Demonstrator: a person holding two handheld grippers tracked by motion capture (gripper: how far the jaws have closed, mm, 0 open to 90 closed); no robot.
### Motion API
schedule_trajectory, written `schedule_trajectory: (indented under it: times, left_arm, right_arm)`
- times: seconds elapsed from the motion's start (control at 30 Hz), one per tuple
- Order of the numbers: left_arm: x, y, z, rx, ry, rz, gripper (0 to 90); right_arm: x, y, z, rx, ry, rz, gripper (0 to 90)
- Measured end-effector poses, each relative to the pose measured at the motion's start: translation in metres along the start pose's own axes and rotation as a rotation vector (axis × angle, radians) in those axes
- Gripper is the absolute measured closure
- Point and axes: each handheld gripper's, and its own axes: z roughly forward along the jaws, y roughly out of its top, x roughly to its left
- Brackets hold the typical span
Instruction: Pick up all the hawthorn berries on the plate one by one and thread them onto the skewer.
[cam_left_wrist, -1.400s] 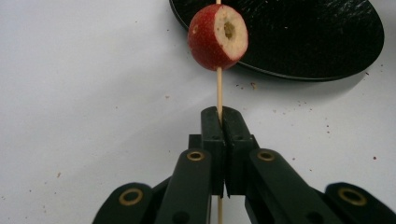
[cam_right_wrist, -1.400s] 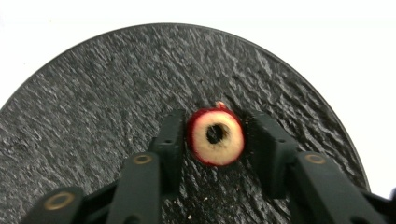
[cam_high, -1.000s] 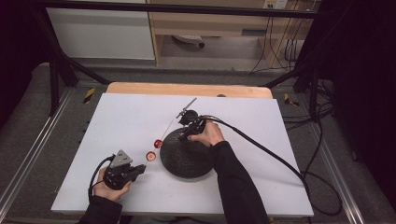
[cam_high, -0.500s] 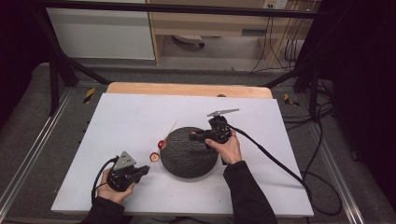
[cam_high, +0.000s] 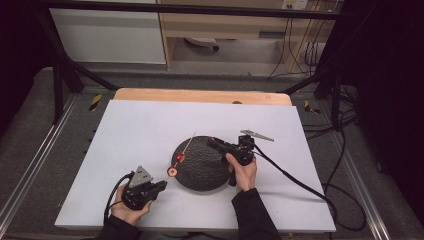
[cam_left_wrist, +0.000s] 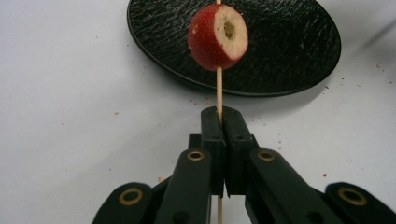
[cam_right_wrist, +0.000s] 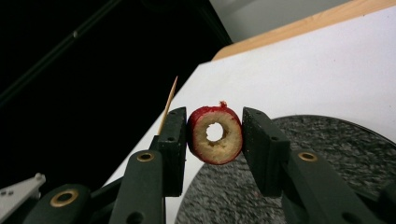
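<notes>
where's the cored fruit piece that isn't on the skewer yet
In the right gripper view, the cored fruit ring sits clamped in the right gripper, above the black plate.

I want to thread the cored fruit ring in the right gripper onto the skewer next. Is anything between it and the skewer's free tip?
Nothing visible: the fruit ring and skewer tip are separated by open air above the black plate.

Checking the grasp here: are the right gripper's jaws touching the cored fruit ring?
Touching. The right gripper view shows both jaws of the right gripper pressed against the fruit ring.

two red fruit pieces, one skewer, one black plate, two hand-held grippers.
</notes>
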Motion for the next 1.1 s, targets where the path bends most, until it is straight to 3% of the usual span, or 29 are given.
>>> schedule_trajectory:
  times: [0.33, 0.8, 1.1]
  left_arm:
    - [-0.007, -0.001, 0.002, -0.013, -0.007, -0.017, 88.4]
    - [-0.012, -0.004, 0.005, -0.015, -0.009, -0.002, 88.4]
    - [-0.014, -0.003, 0.005, -0.016, -0.014, 0.016, 88.4]
  right_arm:
    - [0.001, -0.008, 0.007, -0.163, 0.031, 0.070, 62.1]
    - [-0.004, -0.002, 0.010, -0.258, 0.061, 0.114, 62.2]
    - [0.000, 0.003, 0.018, -0.281, 0.080, 0.122, 62.2]
